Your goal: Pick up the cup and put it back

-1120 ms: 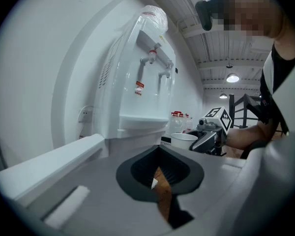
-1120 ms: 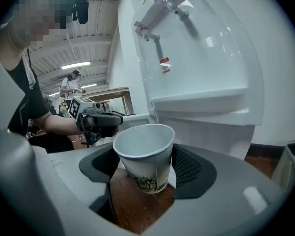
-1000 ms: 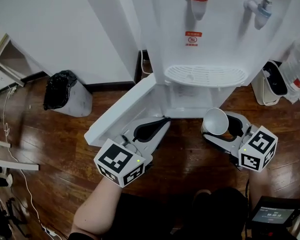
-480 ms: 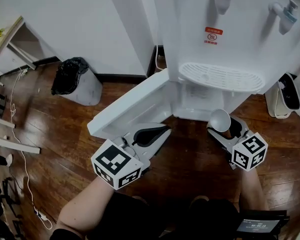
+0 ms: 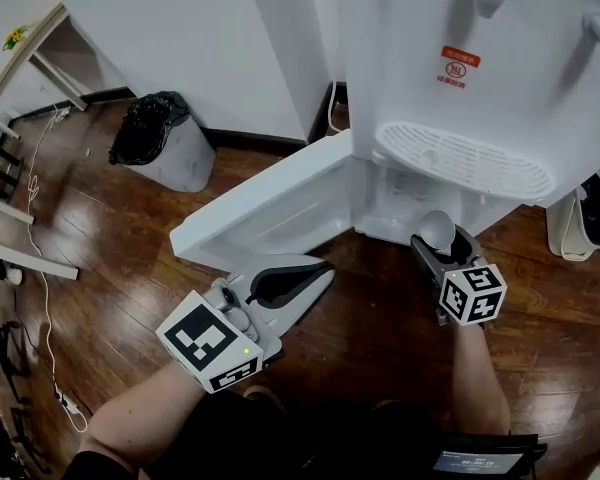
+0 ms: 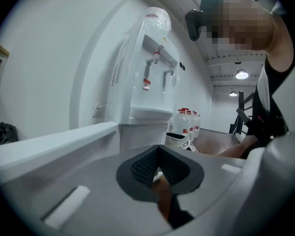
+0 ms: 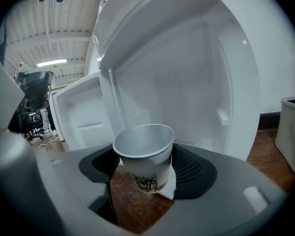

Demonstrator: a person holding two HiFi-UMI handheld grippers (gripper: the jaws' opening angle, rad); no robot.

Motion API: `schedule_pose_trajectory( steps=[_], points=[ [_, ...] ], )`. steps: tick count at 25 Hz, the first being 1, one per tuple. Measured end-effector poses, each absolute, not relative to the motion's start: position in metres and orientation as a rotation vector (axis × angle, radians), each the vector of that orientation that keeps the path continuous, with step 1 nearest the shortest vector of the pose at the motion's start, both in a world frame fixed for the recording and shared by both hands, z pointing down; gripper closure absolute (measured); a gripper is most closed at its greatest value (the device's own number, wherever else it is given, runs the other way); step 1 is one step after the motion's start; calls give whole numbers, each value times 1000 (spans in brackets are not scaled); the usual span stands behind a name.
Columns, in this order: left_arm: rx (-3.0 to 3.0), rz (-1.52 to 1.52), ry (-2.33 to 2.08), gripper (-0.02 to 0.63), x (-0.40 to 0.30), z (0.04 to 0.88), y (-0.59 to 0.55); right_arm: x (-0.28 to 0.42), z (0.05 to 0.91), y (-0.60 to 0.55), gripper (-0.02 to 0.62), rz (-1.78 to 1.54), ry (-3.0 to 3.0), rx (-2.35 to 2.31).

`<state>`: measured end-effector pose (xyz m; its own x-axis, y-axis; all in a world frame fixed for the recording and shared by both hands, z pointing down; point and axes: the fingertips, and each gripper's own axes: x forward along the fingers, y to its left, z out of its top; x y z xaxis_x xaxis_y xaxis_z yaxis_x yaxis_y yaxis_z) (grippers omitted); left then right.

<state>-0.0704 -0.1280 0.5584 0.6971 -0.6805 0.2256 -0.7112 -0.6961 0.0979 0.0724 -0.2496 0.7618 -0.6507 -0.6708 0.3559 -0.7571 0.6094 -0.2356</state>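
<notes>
White paper cup [image 7: 145, 156] is sitting upright, tilting slightly, between the 2 jaws of the right gripper [image 7: 146, 173]. The dark ribbed pads are pressing on its sides, so the jaws are standing wide and gripping the cup. A dark print is showing near the cup's base.

In the head view the right gripper [image 5: 439, 240] is holding the cup [image 5: 438, 228] low in front of the water dispenser [image 5: 430, 28], just below the dispenser's drip tray [image 5: 465, 158] and at the mouth of its open lower cabinet. The cabinet door [image 5: 270, 208] is hanging open to the left of the dispenser.

The left gripper [image 5: 315, 271] is hovering beside the edge of that door, above the wooden floor [image 5: 380, 308]. In the left gripper view its jaws [image 6: 160, 163] are meeting at the tips and are holding nothing.

A bin [image 5: 165, 153] with a black liner is standing well left of the dispenser, against the wall.
</notes>
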Motion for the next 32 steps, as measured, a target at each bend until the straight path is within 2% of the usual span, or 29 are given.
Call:
schedule_pose_trajectory(
  steps=[13,32],
  points=[
    [2669,310,-1188,509,-90,581,-137,73,794,-331,268,554,-2564,1316],
    [2567,453,-1280,509,-103,630,-131,68,829,-387,268,463,-2450,1525]
  ],
)
